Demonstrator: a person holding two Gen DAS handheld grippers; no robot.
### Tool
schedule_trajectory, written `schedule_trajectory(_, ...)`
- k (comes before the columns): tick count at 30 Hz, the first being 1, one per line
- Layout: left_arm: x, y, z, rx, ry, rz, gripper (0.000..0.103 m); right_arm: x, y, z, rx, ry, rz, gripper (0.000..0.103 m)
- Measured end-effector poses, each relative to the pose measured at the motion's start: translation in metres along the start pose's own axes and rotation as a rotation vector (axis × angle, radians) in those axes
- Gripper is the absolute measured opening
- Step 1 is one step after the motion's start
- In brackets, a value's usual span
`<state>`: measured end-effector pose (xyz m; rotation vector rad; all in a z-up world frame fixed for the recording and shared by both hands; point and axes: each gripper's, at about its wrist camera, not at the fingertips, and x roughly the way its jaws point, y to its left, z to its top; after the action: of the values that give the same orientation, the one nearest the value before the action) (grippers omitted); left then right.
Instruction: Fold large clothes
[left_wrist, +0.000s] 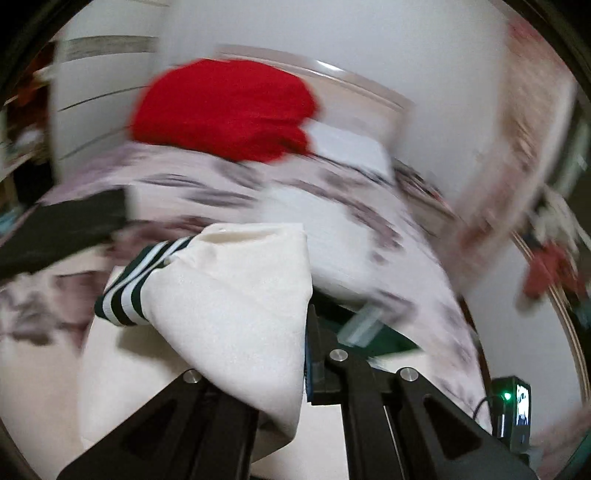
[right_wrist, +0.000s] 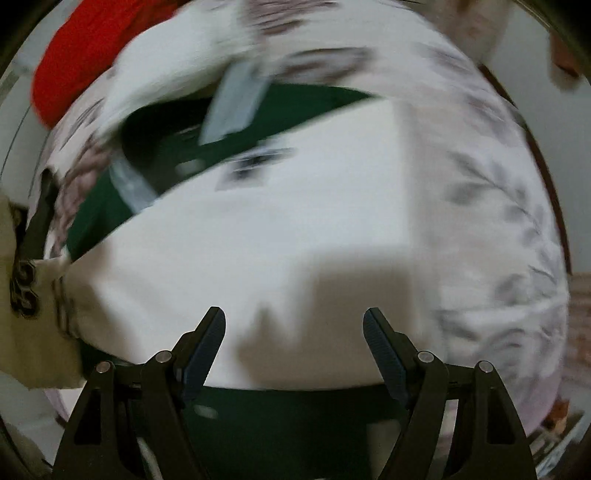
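Note:
A cream garment (left_wrist: 236, 302) with a dark green and white striped cuff (left_wrist: 136, 280) hangs bunched from my left gripper (left_wrist: 295, 354), which is shut on the cloth; the fabric hides its left finger. In the right wrist view the same garment lies spread on the bed as a white panel (right_wrist: 280, 236) with a dark green collar band (right_wrist: 177, 147) and a blurred label. My right gripper (right_wrist: 295, 350) is open and empty just above the garment's near dark green hem (right_wrist: 280, 417). A cream fold with dark lettering (right_wrist: 22, 288) shows at the far left. Both views are motion-blurred.
The bed has a pale floral cover (left_wrist: 369, 229), also seen in the right wrist view (right_wrist: 498, 221). A red cloth heap (left_wrist: 225, 110) lies at its far side, also visible in the right wrist view (right_wrist: 74, 55). A small device with a green light (left_wrist: 513, 413) sits at lower right.

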<state>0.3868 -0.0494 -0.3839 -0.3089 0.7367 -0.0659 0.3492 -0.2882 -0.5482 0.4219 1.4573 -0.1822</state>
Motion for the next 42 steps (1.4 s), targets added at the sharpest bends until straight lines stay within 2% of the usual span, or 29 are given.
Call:
schedule_trajectory(4,0.057,-0.081,-0.041,0.104,0.172,-0.052,0.001,0.0,-0.083,-0.011,0.097,0.034,-0.034,0.079)
schedule_trajectory(6,0.081,-0.106,-0.068,0.173,0.263,-0.022,0.001,0.002,-0.119,-0.016,0.153,0.057,-0.014,0.079)
schedule_trajectory(9,0.111,-0.126,-0.103,0.26,0.4,0.035,0.009,0.003,-0.156,-0.022,0.214,0.079,0.037,0.079)
schedule_trajectory(10,0.116,-0.129,-0.11,0.281,0.422,0.049,0.015,0.003,-0.166,-0.024,0.229,0.082,0.056,0.079)
schedule_trajectory(12,0.113,-0.136,-0.123,0.314,0.438,0.038,0.045,0.005,-0.181,-0.025,0.26,0.087,0.113,0.079)
schedule_trajectory(13,0.109,-0.14,-0.126,0.326,0.452,0.01,0.078,0.005,-0.187,-0.026,0.284,0.087,0.158,0.079)
schedule_trajectory(14,0.104,-0.144,-0.126,0.333,0.455,-0.01,0.096,0.005,-0.192,-0.025,0.304,0.087,0.193,0.079)
schedule_trajectory(18,0.075,-0.15,-0.13,0.398,0.448,-0.02,0.097,0.0,-0.197,-0.018,0.336,0.068,0.312,0.079)
schedule_trajectory(21,0.057,-0.139,-0.128,0.405,0.458,0.067,0.097,-0.008,-0.175,-0.005,0.285,0.052,0.36,0.079)
schedule_trajectory(23,0.046,-0.114,-0.124,0.341,0.443,0.203,0.097,-0.013,-0.145,0.003,0.193,0.054,0.361,0.079)
schedule_trajectory(27,0.023,-0.032,-0.124,0.202,0.441,0.559,0.097,-0.01,-0.056,0.01,-0.07,0.071,0.351,0.079)
schedule_trajectory(31,0.024,0.042,-0.135,0.125,0.501,0.78,0.097,0.001,0.034,0.006,-0.319,0.021,0.278,0.08)
schedule_trajectory(33,0.02,0.067,-0.138,0.09,0.508,0.826,0.097,0.012,0.073,0.003,-0.422,0.021,0.241,0.08)
schedule_trajectory(36,0.012,0.087,-0.14,0.075,0.507,0.861,0.097,0.039,0.112,0.002,-0.538,0.048,0.112,0.08)
schedule_trajectory(37,0.011,0.09,-0.141,0.074,0.509,0.863,0.097,0.043,0.111,0.005,-0.528,0.037,0.079,0.071)
schedule_trajectory(38,0.012,0.091,-0.14,0.074,0.51,0.861,0.097,0.043,0.103,0.011,-0.483,0.019,0.081,0.05)
schedule_trajectory(39,0.008,0.091,-0.139,0.074,0.505,0.854,0.097,0.04,0.082,0.019,-0.395,0.011,0.133,0.044)
schedule_trajectory(40,0.008,0.089,-0.137,0.074,0.501,0.848,0.097,0.035,0.068,0.025,-0.323,0.0,0.146,0.039)
schedule_trajectory(42,0.008,0.088,-0.135,0.071,0.5,0.836,0.097,0.022,0.026,0.034,-0.208,-0.049,0.098,0.038)
